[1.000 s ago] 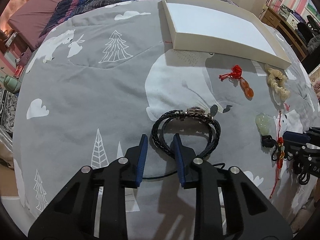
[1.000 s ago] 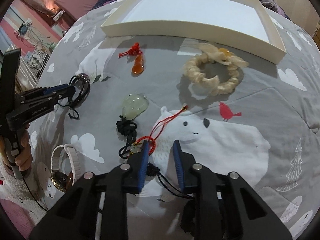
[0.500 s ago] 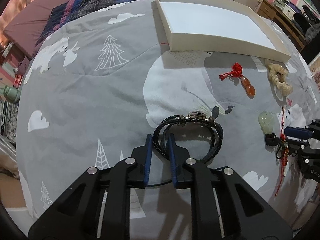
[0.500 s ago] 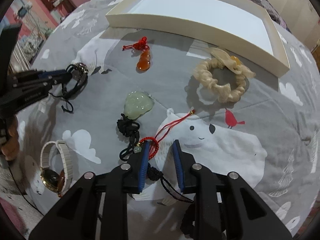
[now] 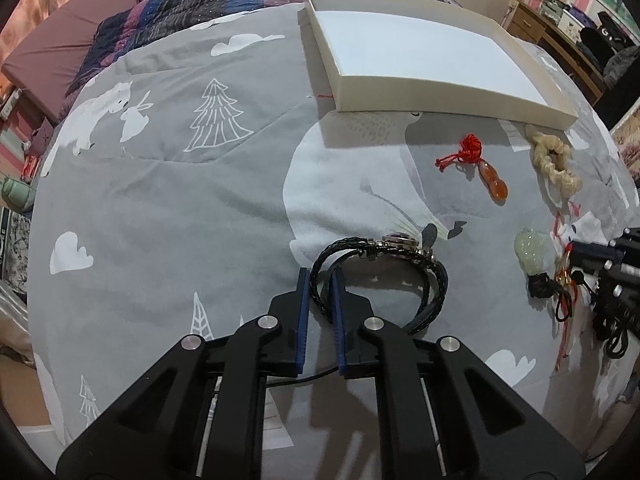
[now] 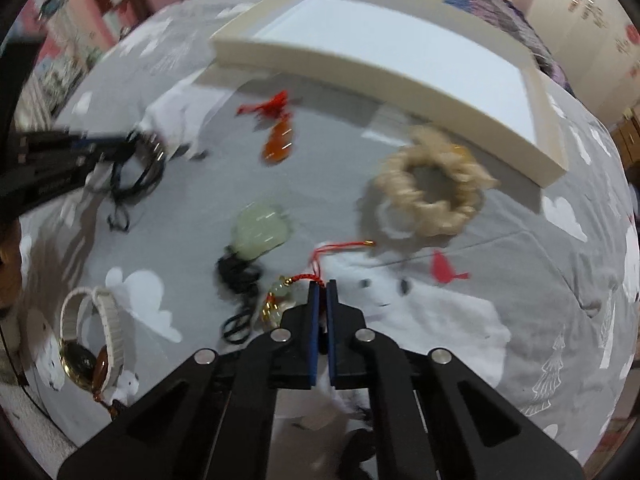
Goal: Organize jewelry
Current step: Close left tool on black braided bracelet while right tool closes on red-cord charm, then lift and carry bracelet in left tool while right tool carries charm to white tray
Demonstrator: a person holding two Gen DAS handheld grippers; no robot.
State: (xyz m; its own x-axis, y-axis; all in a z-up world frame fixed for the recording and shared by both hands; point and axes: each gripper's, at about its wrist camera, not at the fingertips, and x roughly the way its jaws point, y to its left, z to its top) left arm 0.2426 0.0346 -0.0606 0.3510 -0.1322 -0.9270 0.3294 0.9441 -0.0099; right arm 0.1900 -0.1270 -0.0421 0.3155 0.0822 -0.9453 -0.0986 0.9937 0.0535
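The black braided bracelet (image 5: 380,276) is being pinched at its near loop by the left gripper (image 5: 320,280), whose blue pads are closed on the cord. The red cord charm (image 6: 304,280) is being clamped at the tips of the right gripper (image 6: 320,285), the fingers drawn almost together. The white tray (image 5: 420,92) is lying well ahead of both pairs of fingers on the grey bedspread (image 5: 180,200). The jade pendant (image 6: 260,232) is lying left of the right fingertips.
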